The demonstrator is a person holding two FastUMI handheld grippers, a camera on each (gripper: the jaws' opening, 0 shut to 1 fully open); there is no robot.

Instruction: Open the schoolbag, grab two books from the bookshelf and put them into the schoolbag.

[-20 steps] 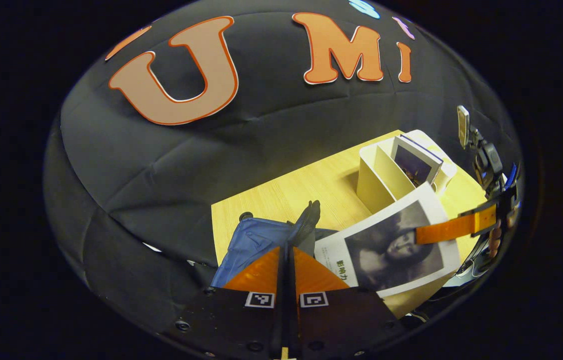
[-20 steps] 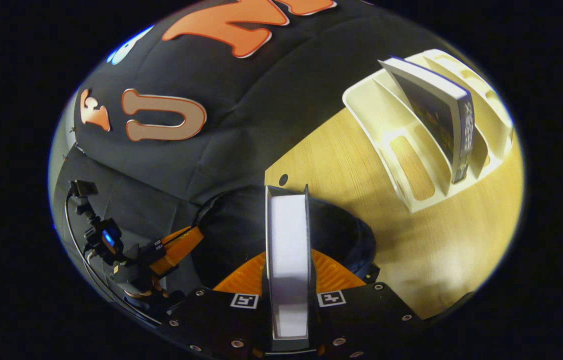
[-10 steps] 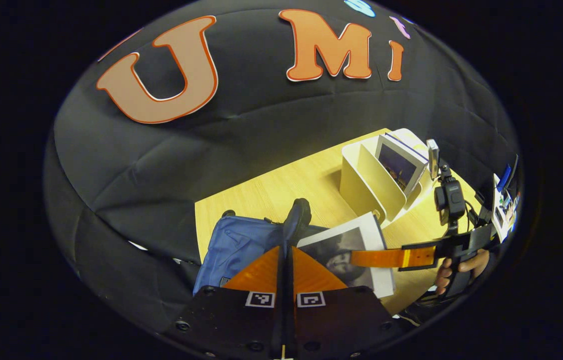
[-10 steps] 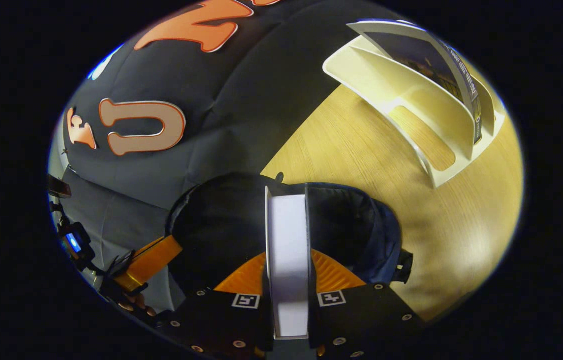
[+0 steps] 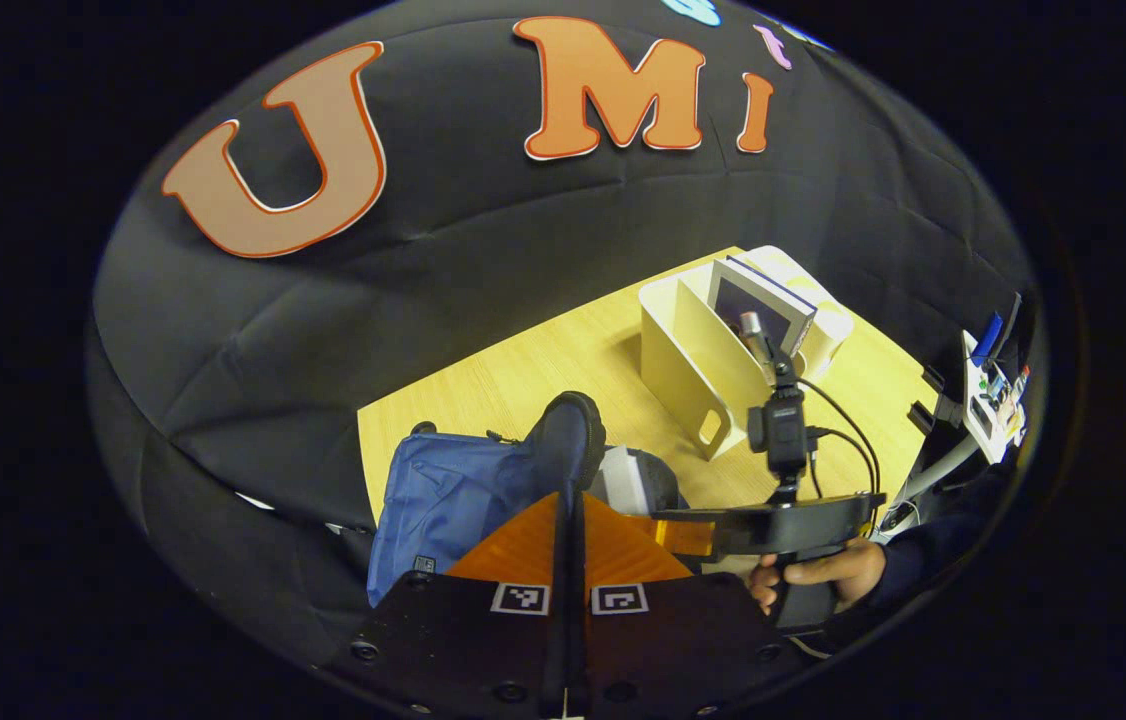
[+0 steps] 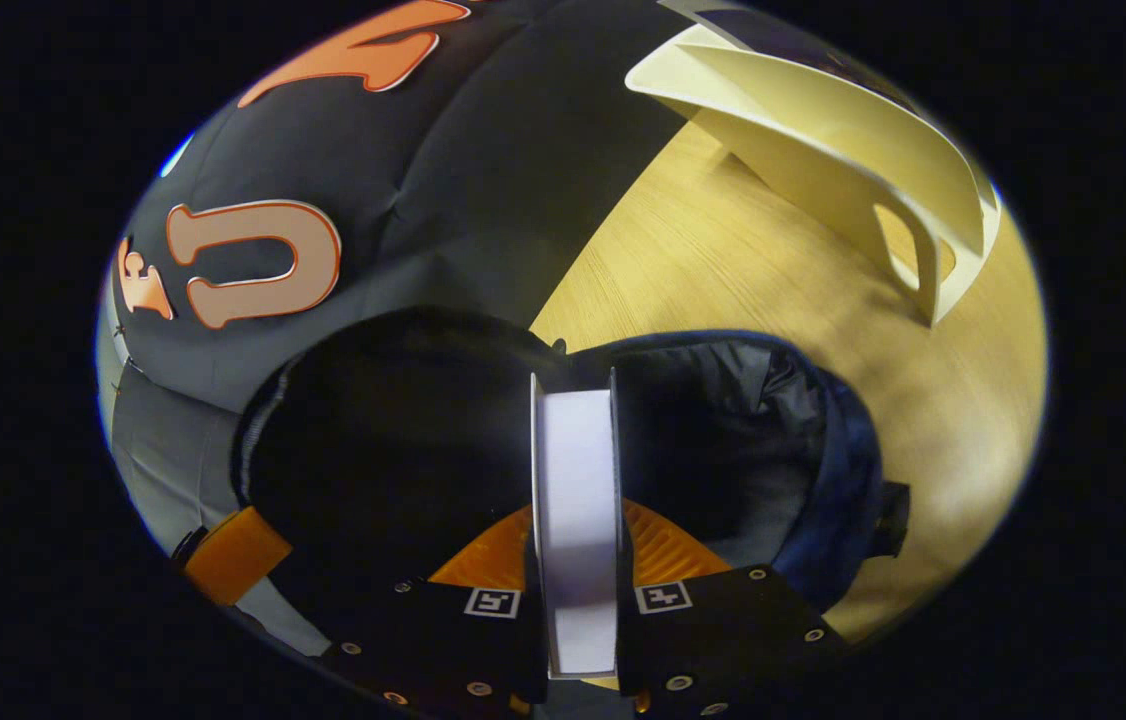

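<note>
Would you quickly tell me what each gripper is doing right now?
Left gripper: shut on the schoolbag rim, holding it open.
Right gripper: shut on a book, lowering it into the schoolbag.

Light wood-grain table (image 5: 523, 370) is seen from above in the left gripper view, one corner toward the lower left. Small dark round spot (image 5: 420, 428) is noted by that corner; what it is cannot be told. Black cloth wall (image 5: 423, 280) is hung behind the table, creased in folds and dropping below the table's edge. A pale device on a grey stand (image 5: 988, 385) is seen at the far right edge, past the table, with small coloured bits on it; details too small. In the right gripper view the table (image 6: 723, 260) is brightly lit at right. Wall (image 6: 483, 150) is seen behind it, with a greyer cloth panel (image 6: 153, 420) lower left.
</note>
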